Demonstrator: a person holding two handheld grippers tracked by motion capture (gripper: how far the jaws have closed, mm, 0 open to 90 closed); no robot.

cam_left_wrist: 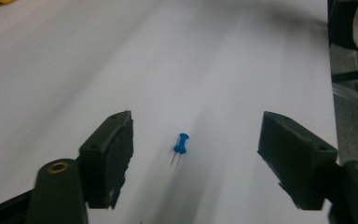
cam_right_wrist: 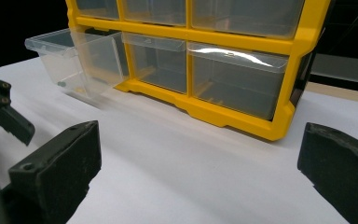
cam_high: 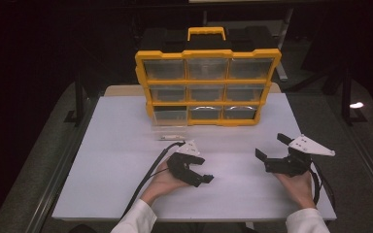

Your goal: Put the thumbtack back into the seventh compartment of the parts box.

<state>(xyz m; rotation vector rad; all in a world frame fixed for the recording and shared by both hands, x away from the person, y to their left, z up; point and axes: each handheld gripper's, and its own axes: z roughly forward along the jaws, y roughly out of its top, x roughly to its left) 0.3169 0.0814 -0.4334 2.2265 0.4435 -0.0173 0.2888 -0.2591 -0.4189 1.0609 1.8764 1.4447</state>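
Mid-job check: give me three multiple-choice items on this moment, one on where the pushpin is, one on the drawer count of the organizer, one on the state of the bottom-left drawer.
1. Where does the blue pushpin lie?
A. inside a drawer
B. on the white table between the left gripper's open fingers
C. clamped in the right gripper

2. How many drawers does the yellow organizer show on its front?
A. six
B. nine
C. twelve

3. The bottom-left drawer is:
A. pulled out
B. pushed shut
C. lying on the floor

Answers:
1 B, the left gripper view shows it on the table, untouched.
2 B, three rows of three in the high view.
3 A, it juts forward past the frame in the right gripper view.
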